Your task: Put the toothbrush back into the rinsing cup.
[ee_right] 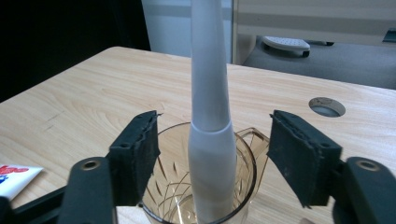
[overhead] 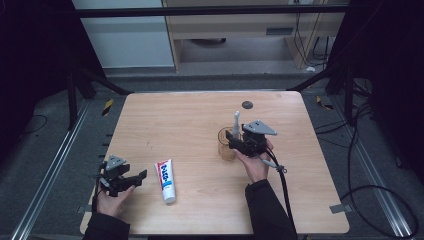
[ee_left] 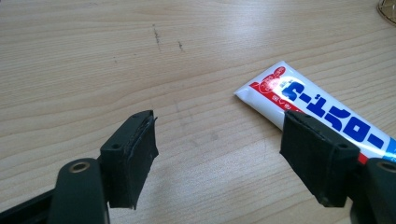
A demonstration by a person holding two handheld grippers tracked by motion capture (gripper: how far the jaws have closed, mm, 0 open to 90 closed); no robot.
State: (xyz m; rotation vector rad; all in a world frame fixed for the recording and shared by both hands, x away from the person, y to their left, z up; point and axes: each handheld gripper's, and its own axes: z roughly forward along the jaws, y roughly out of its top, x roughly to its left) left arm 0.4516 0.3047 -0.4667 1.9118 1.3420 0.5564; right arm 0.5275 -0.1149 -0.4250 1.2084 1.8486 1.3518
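With the white toothbrush standing in the amber glass on the desk, the right tongs gape wide around it, apparently just released, while the left tongs, also wide, look set to take the toothpaste tube next.

Toothbrush upright in glass

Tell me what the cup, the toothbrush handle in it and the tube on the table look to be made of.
Cup: clear amber glass or hard plastic; see-through, with cut patterns.
Toothbrush handle: matte white plastic, smooth and opaque.
Tube: glossy printed plastic or laminate, flat crimped end, probably soft.
Table: light wood-grain surface, possibly laminate.
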